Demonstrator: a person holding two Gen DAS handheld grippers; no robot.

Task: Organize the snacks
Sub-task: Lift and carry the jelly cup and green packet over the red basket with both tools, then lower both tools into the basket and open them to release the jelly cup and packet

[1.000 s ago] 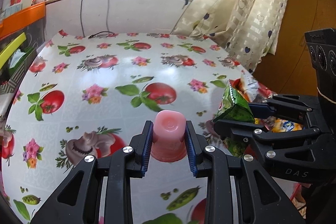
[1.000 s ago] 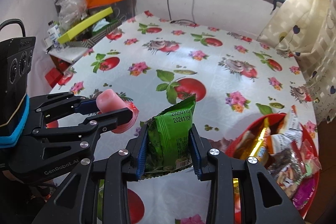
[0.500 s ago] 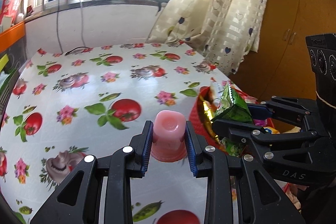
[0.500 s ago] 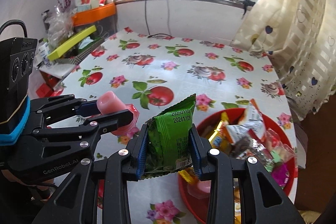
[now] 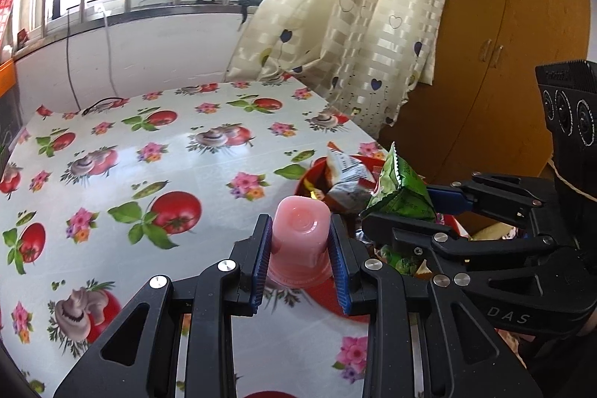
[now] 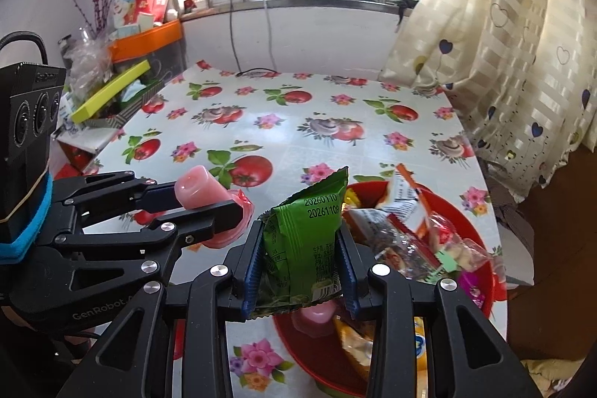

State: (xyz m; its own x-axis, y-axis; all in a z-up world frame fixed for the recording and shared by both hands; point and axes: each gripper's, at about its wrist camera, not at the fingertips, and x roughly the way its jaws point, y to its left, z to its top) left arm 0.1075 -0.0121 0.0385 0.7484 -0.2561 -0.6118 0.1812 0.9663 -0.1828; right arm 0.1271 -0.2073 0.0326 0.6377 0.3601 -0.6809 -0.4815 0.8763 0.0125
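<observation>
Held over red plastic snack bowl [image 6: 481, 237]: pink jelly cup [image 5: 300, 230] in L tool [image 5: 300, 260], green foil snack packet [image 6: 306, 241] in R tool [image 6: 300, 271].

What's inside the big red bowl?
The red bowl is piled with wrapped snacks: clear packets, a white-and-orange packet and a pink jelly cup. The right gripper, holding a green packet, covers part of it, so what lies underneath can't be seen.
</observation>
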